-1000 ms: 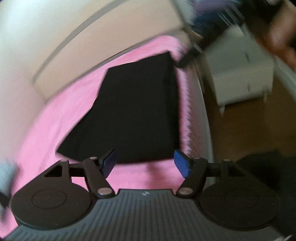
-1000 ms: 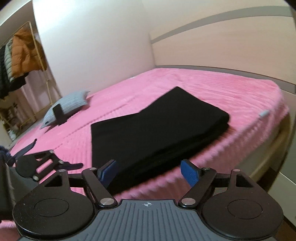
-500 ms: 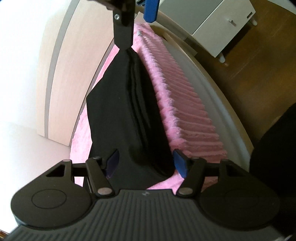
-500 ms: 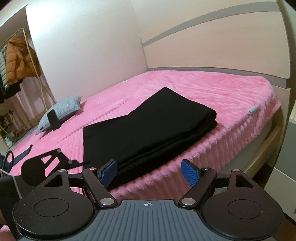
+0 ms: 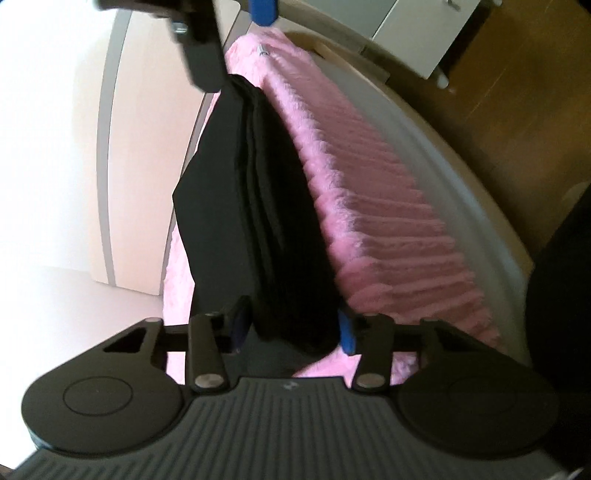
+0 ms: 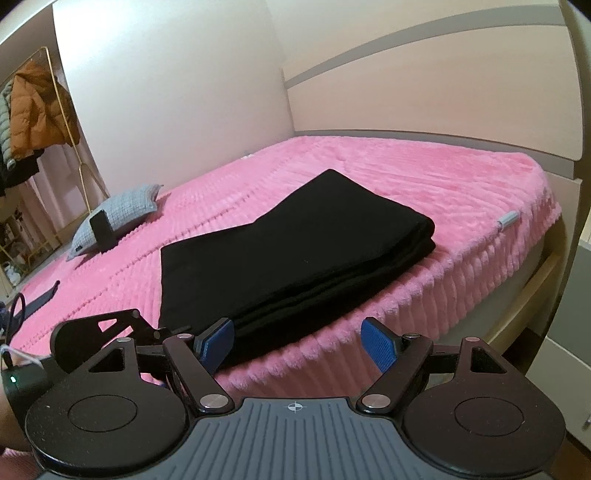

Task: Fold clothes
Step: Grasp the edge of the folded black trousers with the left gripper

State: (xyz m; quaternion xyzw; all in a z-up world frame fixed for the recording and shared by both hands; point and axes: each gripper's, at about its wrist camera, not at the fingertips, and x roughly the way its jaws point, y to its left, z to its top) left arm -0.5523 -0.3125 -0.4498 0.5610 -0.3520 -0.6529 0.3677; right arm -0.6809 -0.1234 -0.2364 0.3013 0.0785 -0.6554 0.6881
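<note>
The black garment (image 6: 295,254) lies folded in several layers along the bed (image 6: 424,173)'s near edge. Left tongs (image 5: 291,326) straddle its end, jaws wide; right tongs (image 6: 299,341) gape, empty. Another fold may remain.

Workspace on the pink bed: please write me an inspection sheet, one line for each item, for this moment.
Surface: pink ribbed blanket covers the bed; it hangs over the near edge.
Job's things: black garment, folded in layers, lies flat near the bed edge.
Clutter: grey pillow with a small black object leaning on it; a pen-like item near the corner.
Grippers: left gripper open, its fingers either side of the garment's end; right gripper open, at the garment's near edge.
Cables: thin wires at the far left edge.
Surroundings: clothes rack with jackets, plain walls, white cabinet, wooden floor.
</note>
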